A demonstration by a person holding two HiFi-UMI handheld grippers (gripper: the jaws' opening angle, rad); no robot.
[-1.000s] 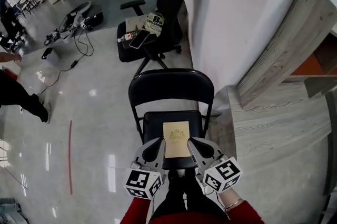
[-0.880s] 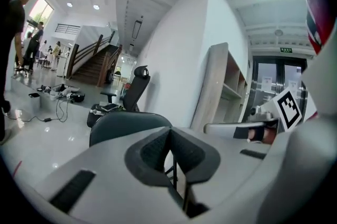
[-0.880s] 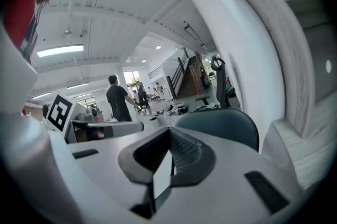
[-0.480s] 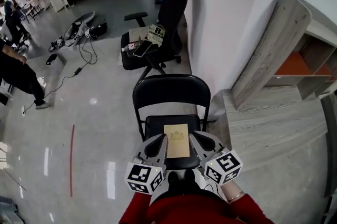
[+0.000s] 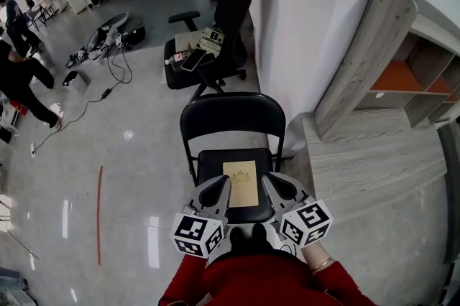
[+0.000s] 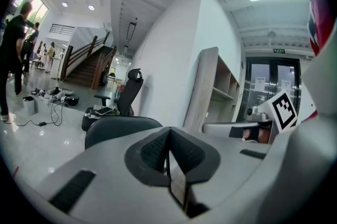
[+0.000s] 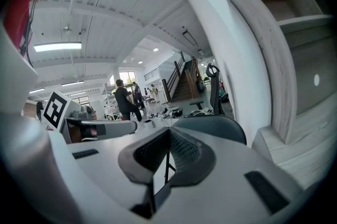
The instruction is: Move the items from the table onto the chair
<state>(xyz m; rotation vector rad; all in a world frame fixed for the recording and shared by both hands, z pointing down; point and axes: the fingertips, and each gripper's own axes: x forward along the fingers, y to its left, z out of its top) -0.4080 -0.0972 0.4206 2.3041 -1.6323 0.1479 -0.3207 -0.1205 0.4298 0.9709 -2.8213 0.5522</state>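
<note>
A black folding chair point(image 5: 231, 113) stands in front of me, and a tan booklet point(image 5: 240, 183) lies flat on its seat. My left gripper point(image 5: 221, 184) hovers at the booklet's near left corner, jaws shut with nothing between them. My right gripper point(image 5: 269, 181) hovers at the near right corner, shut and empty too. In the left gripper view the closed pads point(image 6: 168, 139) point past the chair's backrest point(image 6: 120, 128). In the right gripper view the closed pads point(image 7: 168, 140) point the same way, with the backrest point(image 7: 213, 125) beyond. No table is in view.
A black office chair point(image 5: 215, 31) with papers and a phone on its seat stands farther back by the white wall. A grey wooden shelf unit point(image 5: 374, 60) fills the right side. Cables and gear point(image 5: 108, 31) lie on the glossy floor at left, near a person point(image 5: 18, 75).
Both grippers have stayed shut by the seat's front edge. My view has shifted slightly. The person at the far left has walked further into view.
</note>
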